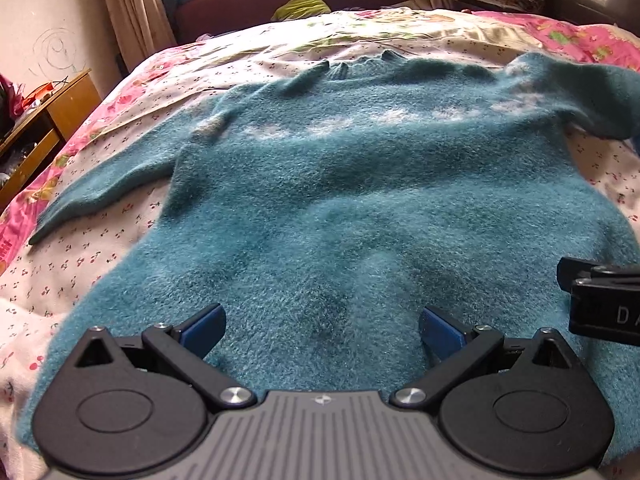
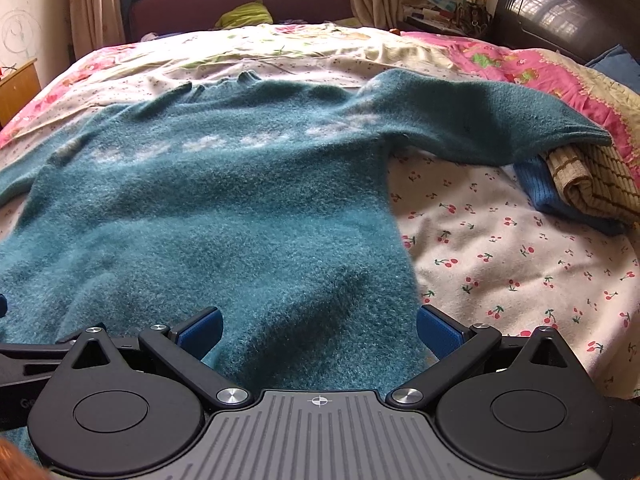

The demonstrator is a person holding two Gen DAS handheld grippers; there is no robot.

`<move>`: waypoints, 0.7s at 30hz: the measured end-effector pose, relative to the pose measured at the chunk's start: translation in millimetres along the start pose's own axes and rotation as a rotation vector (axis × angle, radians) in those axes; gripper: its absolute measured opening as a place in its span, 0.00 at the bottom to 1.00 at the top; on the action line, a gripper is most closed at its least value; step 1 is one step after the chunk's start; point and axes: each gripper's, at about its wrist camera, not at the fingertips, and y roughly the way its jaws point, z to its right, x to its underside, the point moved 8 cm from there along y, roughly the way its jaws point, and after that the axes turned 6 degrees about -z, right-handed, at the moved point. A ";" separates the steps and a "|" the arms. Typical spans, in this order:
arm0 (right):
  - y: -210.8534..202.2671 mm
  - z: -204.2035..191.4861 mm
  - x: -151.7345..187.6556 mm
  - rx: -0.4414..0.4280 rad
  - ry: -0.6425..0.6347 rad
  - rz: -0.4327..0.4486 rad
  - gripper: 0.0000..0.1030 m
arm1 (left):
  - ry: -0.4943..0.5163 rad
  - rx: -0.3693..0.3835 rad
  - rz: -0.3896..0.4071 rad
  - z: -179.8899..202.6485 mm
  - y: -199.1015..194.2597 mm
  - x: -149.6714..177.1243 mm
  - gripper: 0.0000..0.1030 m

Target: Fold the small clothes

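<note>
Sweater (image 1: pixel 320 184) flat on the bed (image 1: pixel 100 240), face up, collar toward the headboard edge, hem toward the foot edge where both tongs are. Both sleeves out sideways: left one runs toward the left edge of the bed, right one (image 2: pixel 500 120) lies draped over a rolled mat (image 2: pixel 592 184) near the right edge.

Step, as I read it: spread-out done, first fold not yet started. No fabric lifted anywhere.

Left tongs (image 1: pixel 322 330): spread wide, nothing between the blue pads, hovering over the hem around mid-width. Can't tell if the pads touch the knit or sit just above it.
Right tongs (image 2: pixel 320 328): also spread wide, empty, over the hem at its right corner. The right pad sits about at the sweater's side edge, with cherry-print sheet (image 2: pixel 520 260) beyond it.
The two tools are just beside each other; part of the right one shows at the right edge of the left view.

Next move, my guess: either each pinches a hem corner and carries it up to the collar, or the sleeves get folded in first. For sleeves-first, the right tongs have to travel up to the cuff on the mat, the left out toward the left edge.

Risks: knit is thick and fuzzy, so pinch deep to get both layers. The sleeve on the mat may drag it.
</note>
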 end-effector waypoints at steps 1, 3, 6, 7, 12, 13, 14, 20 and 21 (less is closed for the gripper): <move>0.7 0.3 0.5 -0.001 -0.001 -0.002 1.00 | -0.003 0.000 -0.001 -0.2 0.0 -0.3 1.00; 1.6 0.3 1.0 0.001 -0.004 -0.005 1.00 | -0.005 0.001 -0.001 -0.2 0.0 -1.7 1.00; 2.0 -0.9 2.1 0.000 -0.008 -0.008 1.00 | -0.009 0.001 -0.001 -0.5 -0.3 -3.1 1.00; 2.7 -1.1 1.7 0.000 -0.009 -0.009 1.00 | -0.010 0.001 -0.002 -0.6 -0.1 -3.6 1.00; 4.9 -2.0 3.0 0.000 -0.013 -0.018 1.00 | -0.012 0.005 -0.006 0.2 0.3 -4.4 1.00; 5.2 -2.1 3.4 -0.001 -0.013 -0.019 1.00 | -0.011 0.006 -0.006 0.2 0.4 -4.4 1.00; 5.4 -2.2 3.4 -0.001 -0.013 -0.020 1.00 | -0.011 0.007 -0.006 0.2 0.5 -4.4 1.00; 7.1 -2.4 4.2 -0.001 -0.015 -0.024 1.00 | -0.010 0.007 -0.007 0.6 0.8 -4.9 1.00; 7.2 -2.4 4.3 -0.002 -0.015 -0.024 1.00 | -0.010 0.006 -0.007 0.7 0.7 -4.9 1.00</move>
